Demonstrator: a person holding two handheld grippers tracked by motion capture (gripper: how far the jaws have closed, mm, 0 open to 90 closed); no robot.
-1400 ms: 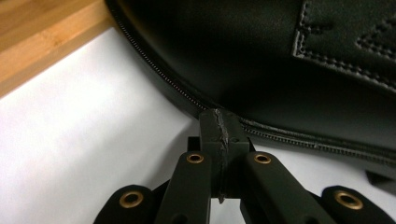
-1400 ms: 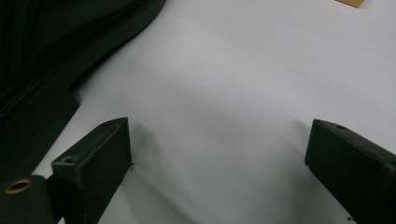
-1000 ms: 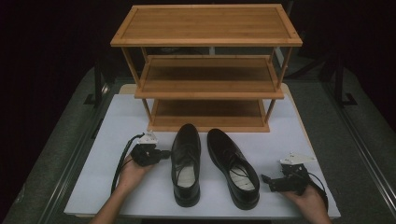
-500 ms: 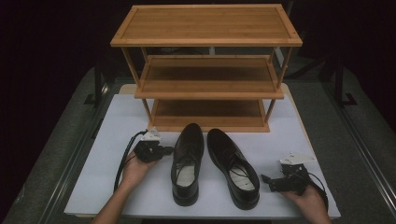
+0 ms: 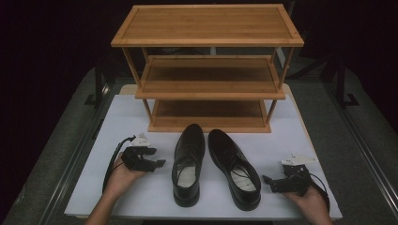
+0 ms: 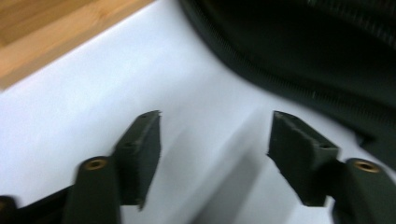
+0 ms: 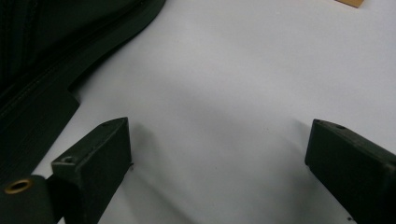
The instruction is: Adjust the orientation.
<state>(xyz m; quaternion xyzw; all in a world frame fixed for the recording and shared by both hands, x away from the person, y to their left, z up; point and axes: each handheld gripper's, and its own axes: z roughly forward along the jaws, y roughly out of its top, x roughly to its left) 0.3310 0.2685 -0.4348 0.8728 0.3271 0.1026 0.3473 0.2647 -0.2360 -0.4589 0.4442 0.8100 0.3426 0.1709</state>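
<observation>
Two black dress shoes are laid side by side near the middle of the white table, toes pointed at the wooden rack [image 5: 209, 70] along the far edge, heels toward the near edge. The left shoe [image 5: 189, 161] is flanked by the left gripper [image 5: 157, 163], held just beside its instep w/ jaws aimed across at it; those jaws have just been opening and are now spread, nothing between them, only bare tabletop and the shoe's dark sidewall seen ahead in the left gripper view. The shoe's long axis is thus run crosswise to the jaws' reach, so a side-on grasp at the collar is judged the likely next move. The right shoe [image 5: 234, 167] is angled slightly, heel toward the near right corner; the right gripper [image 5: 270, 183] is parked close to that heel, jaws spread wide and empty. Each hand is nearer its own shoe. The table [image 5: 141, 206] is flat, matte; the rack's three shelves are bare; the room around is dark
</observation>
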